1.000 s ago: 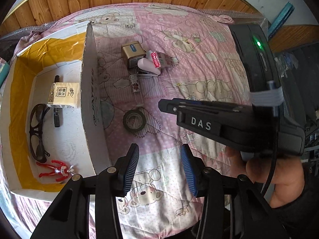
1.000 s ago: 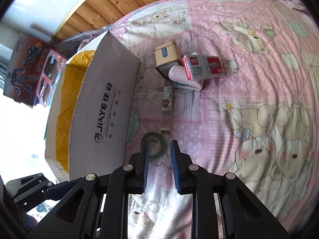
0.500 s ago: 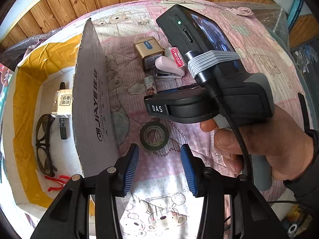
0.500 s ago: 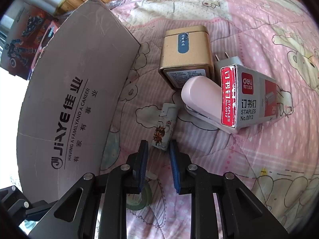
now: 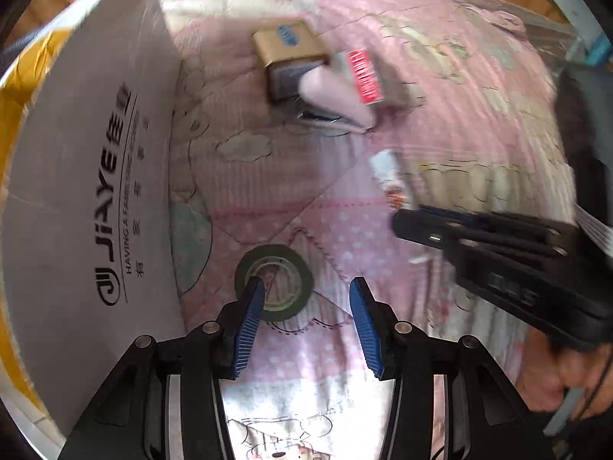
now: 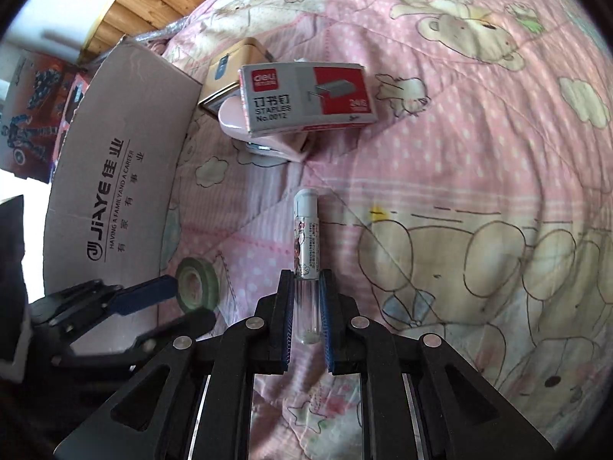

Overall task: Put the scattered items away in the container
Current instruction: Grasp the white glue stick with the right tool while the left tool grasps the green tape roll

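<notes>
Right gripper (image 6: 306, 308) jaws clamped on clear end of lip-balm tube (image 6: 306, 237), label unreadable; left gripper (image 5: 306, 301) jaws spread over green tape roll (image 5: 274, 281); bare quilt (image 6: 479, 153) at 3 o'clock; "JIAYE" carton (image 6: 115, 199) at 9; "deli STAPLES No.0012" box (image 6: 306, 96) atop pink stapler (image 6: 264, 138) at 12
</notes>
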Tool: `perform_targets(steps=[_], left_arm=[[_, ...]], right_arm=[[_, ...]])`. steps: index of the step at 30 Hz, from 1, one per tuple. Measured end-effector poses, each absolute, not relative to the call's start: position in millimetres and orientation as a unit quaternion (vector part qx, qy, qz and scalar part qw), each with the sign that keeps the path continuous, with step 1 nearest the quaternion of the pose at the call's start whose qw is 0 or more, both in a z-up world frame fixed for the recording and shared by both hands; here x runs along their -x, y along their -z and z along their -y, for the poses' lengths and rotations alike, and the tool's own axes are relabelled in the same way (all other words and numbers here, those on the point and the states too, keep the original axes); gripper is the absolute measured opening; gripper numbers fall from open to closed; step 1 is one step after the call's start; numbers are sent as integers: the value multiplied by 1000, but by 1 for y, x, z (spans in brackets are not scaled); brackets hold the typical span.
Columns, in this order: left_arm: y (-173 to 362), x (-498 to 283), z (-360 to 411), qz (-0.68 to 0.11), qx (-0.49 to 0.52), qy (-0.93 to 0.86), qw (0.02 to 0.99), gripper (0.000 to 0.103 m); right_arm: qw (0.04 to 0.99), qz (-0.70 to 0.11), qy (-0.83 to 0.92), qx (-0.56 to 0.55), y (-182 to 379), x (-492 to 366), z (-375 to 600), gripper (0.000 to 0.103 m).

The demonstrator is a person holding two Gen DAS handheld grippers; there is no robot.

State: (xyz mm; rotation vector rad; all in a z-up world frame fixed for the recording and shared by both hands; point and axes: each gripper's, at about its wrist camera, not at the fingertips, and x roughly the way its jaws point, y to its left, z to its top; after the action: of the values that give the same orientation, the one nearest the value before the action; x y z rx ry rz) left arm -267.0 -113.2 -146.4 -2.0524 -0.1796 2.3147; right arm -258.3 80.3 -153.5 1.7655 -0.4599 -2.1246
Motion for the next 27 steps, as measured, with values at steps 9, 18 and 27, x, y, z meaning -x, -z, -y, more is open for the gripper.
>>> perform_targets(steps=[9,18,27], left_arm=[[158,279,145,111,669,-734,-7,68],[163,269,172,100,655,-748,-28,55],[156,262,184,82,647,-757,-33,11]], right_arm=[[168,190,748,-614,159,257,-90,14],[173,200,749,-608,160,257,-87,14],[163,195,752,-608,157,255,-86,13]])
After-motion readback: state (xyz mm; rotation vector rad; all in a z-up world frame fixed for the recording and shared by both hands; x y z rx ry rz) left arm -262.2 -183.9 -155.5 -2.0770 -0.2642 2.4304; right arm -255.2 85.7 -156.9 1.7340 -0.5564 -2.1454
